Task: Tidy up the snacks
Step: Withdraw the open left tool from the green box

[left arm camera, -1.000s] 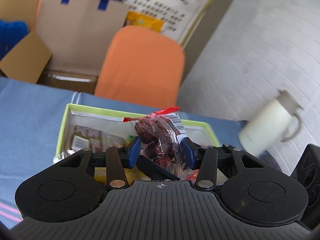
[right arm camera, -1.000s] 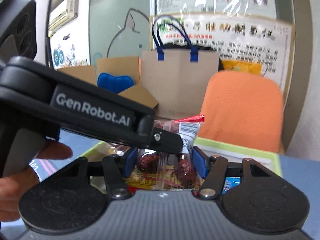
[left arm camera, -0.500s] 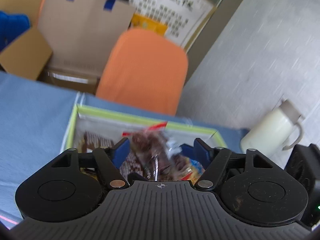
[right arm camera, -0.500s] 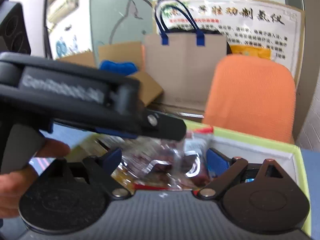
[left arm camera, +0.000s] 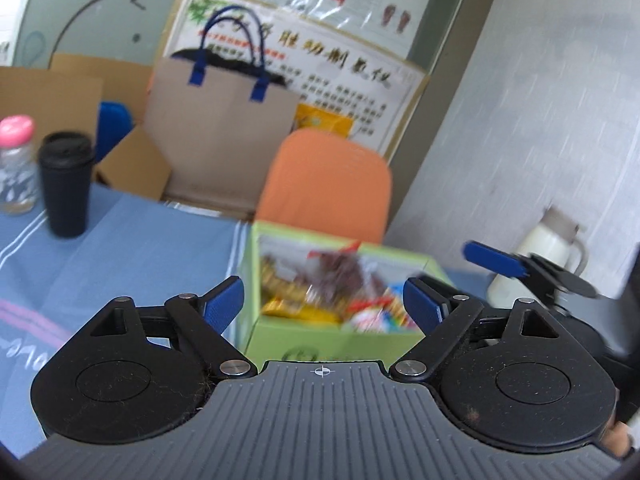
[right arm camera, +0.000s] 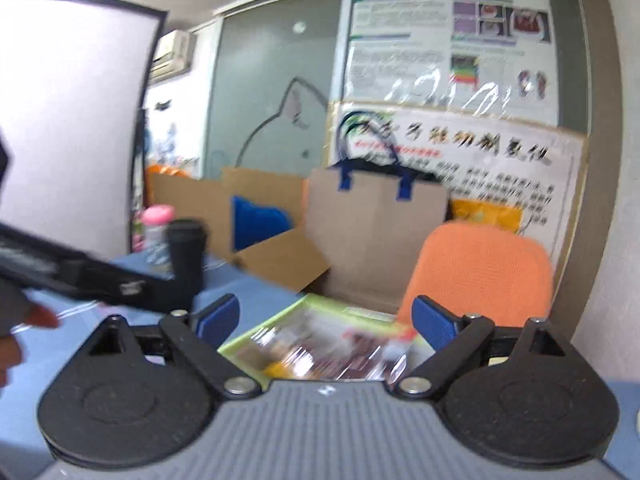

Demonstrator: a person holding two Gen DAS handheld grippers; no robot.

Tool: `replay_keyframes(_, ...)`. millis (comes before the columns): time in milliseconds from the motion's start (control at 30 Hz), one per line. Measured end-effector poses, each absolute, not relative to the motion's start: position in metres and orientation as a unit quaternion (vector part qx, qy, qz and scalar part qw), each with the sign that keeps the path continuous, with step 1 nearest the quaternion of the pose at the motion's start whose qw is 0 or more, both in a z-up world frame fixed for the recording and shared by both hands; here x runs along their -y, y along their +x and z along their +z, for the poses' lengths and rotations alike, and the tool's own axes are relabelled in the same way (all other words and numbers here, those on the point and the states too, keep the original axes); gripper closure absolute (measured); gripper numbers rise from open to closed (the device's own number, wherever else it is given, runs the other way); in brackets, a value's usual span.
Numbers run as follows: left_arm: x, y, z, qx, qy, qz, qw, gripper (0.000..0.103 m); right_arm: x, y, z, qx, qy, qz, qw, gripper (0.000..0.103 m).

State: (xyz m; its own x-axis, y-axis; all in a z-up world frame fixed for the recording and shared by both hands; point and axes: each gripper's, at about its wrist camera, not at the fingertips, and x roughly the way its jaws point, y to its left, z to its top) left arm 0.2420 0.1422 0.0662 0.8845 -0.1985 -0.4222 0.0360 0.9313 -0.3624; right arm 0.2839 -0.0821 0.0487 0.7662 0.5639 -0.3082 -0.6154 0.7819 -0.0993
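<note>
Both grippers are now backing away from the green-walled cardboard box (left arm camera: 336,340). The left gripper (left arm camera: 323,304) and right gripper (right arm camera: 326,318) are spreading their blue-padded fingers wide, holding nothing, where a second ago both were clamping the clear packet of dark red dried fruit (left arm camera: 340,276). That one packet is lying in the box among blurred snack wrappers, too smeared to count. One black tumbler (left arm camera: 66,184) and one pink-capped bottle (left arm camera: 16,164) are standing on the blue tablecloth (left arm camera: 152,248).
</note>
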Motion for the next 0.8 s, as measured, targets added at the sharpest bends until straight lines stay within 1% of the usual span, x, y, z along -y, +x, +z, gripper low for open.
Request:
replay_keyframes(100,-0.14,0.238,0.049,-0.259,-0.172,-0.045,0.95,0.028,0.079,0.258,0.024,-0.161,-0.109,0.3,0.934,0.01)
replay_keyframes(267,-0.135,0.237,0.017,-0.3,-0.173,-0.039,0.937,0.028,0.074,0.232,-0.018,-0.232,-0.104,0.297,0.92,0.01)
replay_keyframes(400,-0.135,0.237,-0.008,-0.335,-0.177,-0.041,0.925,0.029,0.072,0.212,-0.035,-0.254,-0.087,0.301,0.915,0.01)
replay_keyframes(600,-0.153,0.254,-0.026,-0.372,-0.233,-0.056,0.897,0.034,0.048,0.222,-0.037,-0.254,-0.109,0.347,0.896,0.01)
replay_keyframes(800,-0.153,0.258,-0.03,-0.382,-0.221,-0.05,0.896,0.034,0.029,0.253,-0.051,-0.299,-0.114,0.36,0.876,0.01)
